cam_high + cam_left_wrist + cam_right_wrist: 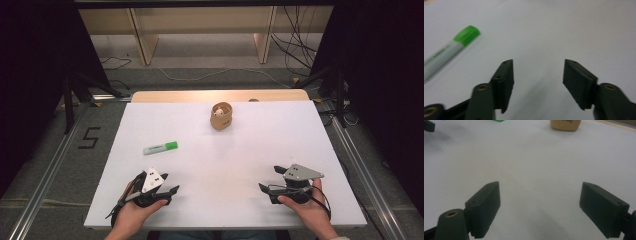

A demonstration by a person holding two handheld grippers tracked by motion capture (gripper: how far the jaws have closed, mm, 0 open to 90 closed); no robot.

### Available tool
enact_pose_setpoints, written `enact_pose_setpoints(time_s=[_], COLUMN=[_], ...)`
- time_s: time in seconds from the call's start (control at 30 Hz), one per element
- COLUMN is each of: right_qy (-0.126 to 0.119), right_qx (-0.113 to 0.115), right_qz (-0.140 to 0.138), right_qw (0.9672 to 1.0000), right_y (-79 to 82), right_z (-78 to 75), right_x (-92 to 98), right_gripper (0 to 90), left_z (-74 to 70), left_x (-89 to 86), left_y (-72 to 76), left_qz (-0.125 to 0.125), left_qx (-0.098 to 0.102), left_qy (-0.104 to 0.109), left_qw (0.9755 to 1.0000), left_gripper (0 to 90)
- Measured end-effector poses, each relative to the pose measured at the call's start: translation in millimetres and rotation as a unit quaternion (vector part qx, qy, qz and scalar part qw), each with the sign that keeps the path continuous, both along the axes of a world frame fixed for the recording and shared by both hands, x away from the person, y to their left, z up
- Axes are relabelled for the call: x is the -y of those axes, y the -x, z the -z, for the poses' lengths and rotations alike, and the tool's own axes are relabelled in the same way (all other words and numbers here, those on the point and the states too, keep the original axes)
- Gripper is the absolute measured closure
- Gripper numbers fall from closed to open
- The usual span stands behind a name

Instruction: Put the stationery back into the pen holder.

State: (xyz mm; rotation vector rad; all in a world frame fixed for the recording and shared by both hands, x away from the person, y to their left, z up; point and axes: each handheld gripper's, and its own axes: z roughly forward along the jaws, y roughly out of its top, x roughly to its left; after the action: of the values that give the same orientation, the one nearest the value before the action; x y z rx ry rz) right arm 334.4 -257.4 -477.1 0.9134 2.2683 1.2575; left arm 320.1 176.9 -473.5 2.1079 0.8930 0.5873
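Observation:
A white highlighter (160,147) with a green cap lies on the white tabletop (220,160), left of centre. Its green cap end (467,34) sits up and to the left of the jaws in the left gripper view. A small tan cup (221,116) with something pale inside stands near the table's far edge, and its base (565,125) reaches the top of the right gripper view. My left gripper (170,182) rests near the front left, held by a hand; it is open (539,67) with bare table between the jaws. At the front right, my right gripper (269,178) is also open (540,187) and holds nothing.
A wooden strip (220,95) runs along the table's far edge. Beyond it are shelf legs and loose cables (295,47) on the floor. Metal rails (50,165) flank the table. The tip of the left gripper (429,126) appears at the top left of the right gripper view.

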Motion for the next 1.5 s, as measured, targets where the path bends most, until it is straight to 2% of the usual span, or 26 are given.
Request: enact_pose_setpoints(time_s=[0.03, 0.07, 0.1, 0.13, 0.17, 0.2, 0.23, 0.27, 0.3, 0.33, 0.43, 0.5, 0.57, 0.6, 0.63, 0.67, 0.73, 0.8, 0.83, 1.07, 1.17, 1.37, 1.5], right_qy=[0.000, 0.002, 0.002, 0.001, 0.002, 0.003, 0.004, 0.006, 0.006, 0.002, 0.002, 0.002, 0.007, 0.007, 0.004, 0.003, 0.003, 0.004, 0.004, 0.001, 0.001, 0.001, 0.000], right_qx=[-0.001, -0.002, -0.002, -0.003, -0.003, 0.000, 0.002, 0.002, 0.002, 0.001, 0.003, 0.003, 0.002, 0.002, 0.002, 0.000, -0.002, -0.003, -0.001, 0.001, 0.001, 0.001, 0.000], right_qz=[0.000, -0.002, -0.002, -0.002, -0.003, -0.007, -0.006, -0.004, -0.004, -0.003, -0.003, -0.002, -0.003, -0.003, -0.004, -0.003, -0.001, -0.001, -0.001, 0.000, 0.000, -0.001, -0.002], right_qw=[1.0000, 1.0000, 1.0000, 1.0000, 1.0000, 1.0000, 1.0000, 1.0000, 1.0000, 1.0000, 1.0000, 1.0000, 1.0000, 1.0000, 1.0000, 1.0000, 1.0000, 1.0000, 1.0000, 1.0000, 1.0000, 1.0000, 1.0000], right_y=[0.2, 0.7, 0.7, 1.0, 1.3, 2.5, 3.0, 3.7, 3.7, 4.3, 4.0, 3.7, 3.3, 3.3, 2.6, 2.7, 3.0, 3.2, 3.2, 4.5, 4.5, 4.8, 5.1], right_z=[0.0, 0.4, 0.4, 0.5, 0.4, -0.4, -0.8, -1.4, -1.4, -1.2, -1.1, -1.2, -1.4, -1.4, -0.8, -0.7, -0.6, -0.7, -0.6, -0.6, -0.5, -0.8, -0.8], right_x=[-0.5, -0.3, -0.3, -0.2, -0.3, -0.2, -0.3, -0.4, -0.4, -0.7, -0.9, -0.9, -0.3, -0.3, -0.1, 0.0, 0.6, 1.1, 1.4, 1.8, 1.8, 1.6, 1.6], right_gripper=[17.8, 17.8, 17.8, 17.8, 17.8, 17.8, 17.8, 17.8, 17.8, 17.8, 17.8, 17.8, 17.8, 17.8, 17.8, 17.8, 17.8, 17.8, 17.8, 17.8, 17.8, 17.8, 17.8], left_z=[-2.4, -5.3, -7.8, -10.6, -12.4, -14.4, -14.4, -15.4, -15.4, -16.1, -14.7, -12.3, -10.3, -10.3, -8.2, -8.2, -6.3, -5.0, -0.8, 8.3, 10.5, 13.8, 14.5], left_x=[-1.1, -2.7, -3.7, -5.8, -7.6, -9.3, -9.3, -12.0, -12.0, -16.0, -23.1, -28.4, -33.9, -33.9, -38.0, -38.0, -44.1, -46.1, -49.7, -56.4, -57.4, -54.5, -52.5], left_y=[-2.3, -5.0, -8.4, -12.0, -15.6, -25.1, -25.1, -38.1, -38.1, -54.3, -80.7, -97.5, -111.6, -111.6, -122.9, -122.9, -137.0, -141.4, -148.5, -155.0, -157.1, -159.5, -158.9], left_qz=[-0.007, -0.015, -0.023, -0.019, -0.016, -0.031, -0.031, -0.047, -0.047, -0.060, -0.083, -0.096, -0.105, -0.105, -0.116, -0.116, -0.131, -0.133, -0.143, -0.151, -0.152, -0.150, -0.154], left_qx=[0.004, 0.004, 0.002, -0.007, -0.006, -0.001, -0.001, 0.004, 0.004, 0.005, 0.005, -0.001, -0.014, -0.014, -0.018, -0.018, -0.022, -0.025, -0.028, -0.044, -0.047, -0.052, -0.065], left_qy=[-0.001, -0.004, -0.001, -0.005, -0.007, -0.024, -0.024, -0.034, -0.034, -0.043, -0.058, -0.068, -0.069, -0.069, -0.071, -0.071, -0.077, -0.079, -0.081, -0.082, -0.080, -0.097, -0.109], left_qw=[1.0000, 0.9999, 0.9997, 0.9998, 0.9998, 0.9992, 0.9992, 0.9983, 0.9983, 0.9973, 0.9948, 0.9931, 0.9920, 0.9920, 0.9905, 0.9905, 0.9881, 0.9876, 0.9861, 0.9841, 0.9840, 0.9826, 0.9799], left_gripper=[54.1, 68.8, 68.8, 76.9, 87.1, 89.8, 89.9, 89.9, 89.9, 90.0, 90.0, 90.0, 90.0, 90.0, 90.0, 90.0, 90.0, 90.0, 90.0, 90.0, 90.0, 90.0, 90.0])
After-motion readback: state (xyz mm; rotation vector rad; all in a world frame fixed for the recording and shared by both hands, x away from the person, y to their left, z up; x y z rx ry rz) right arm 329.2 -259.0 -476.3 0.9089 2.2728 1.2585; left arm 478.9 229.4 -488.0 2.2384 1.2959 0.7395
